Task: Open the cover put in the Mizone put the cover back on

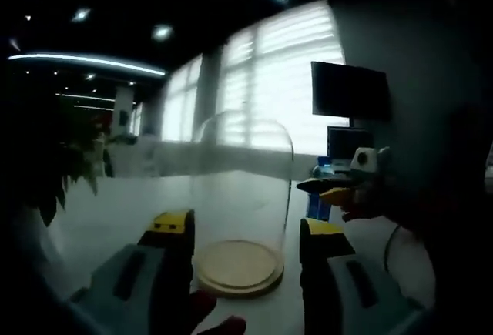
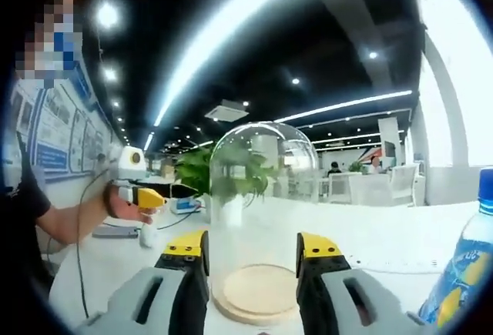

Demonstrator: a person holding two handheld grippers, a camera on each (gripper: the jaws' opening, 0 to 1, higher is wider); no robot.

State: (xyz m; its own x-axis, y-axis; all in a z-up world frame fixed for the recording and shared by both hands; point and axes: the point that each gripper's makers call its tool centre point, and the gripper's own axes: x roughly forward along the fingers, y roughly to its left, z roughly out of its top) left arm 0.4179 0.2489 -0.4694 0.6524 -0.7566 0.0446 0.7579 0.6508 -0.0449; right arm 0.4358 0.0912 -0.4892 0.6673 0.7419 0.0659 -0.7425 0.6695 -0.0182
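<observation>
White worktop in bright office w/ blinds, monitor. Glass dome cover sits on wooden base, Mizone bottle just beside at right. Left claw & right claw both spread wide either side of dome, not touching, gripping nothing.

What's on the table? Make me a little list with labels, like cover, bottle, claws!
cover: clear glass dome, upright on its base
base: round wooden disc on the white table
bottle: blue Mizone bottle, standing outside the dome
left claw: left claw open, jaws on either side of the dome, contact unclear
right claw: right claw open, jaws on either side of the dome
inside the dome: nothing yet
</observation>
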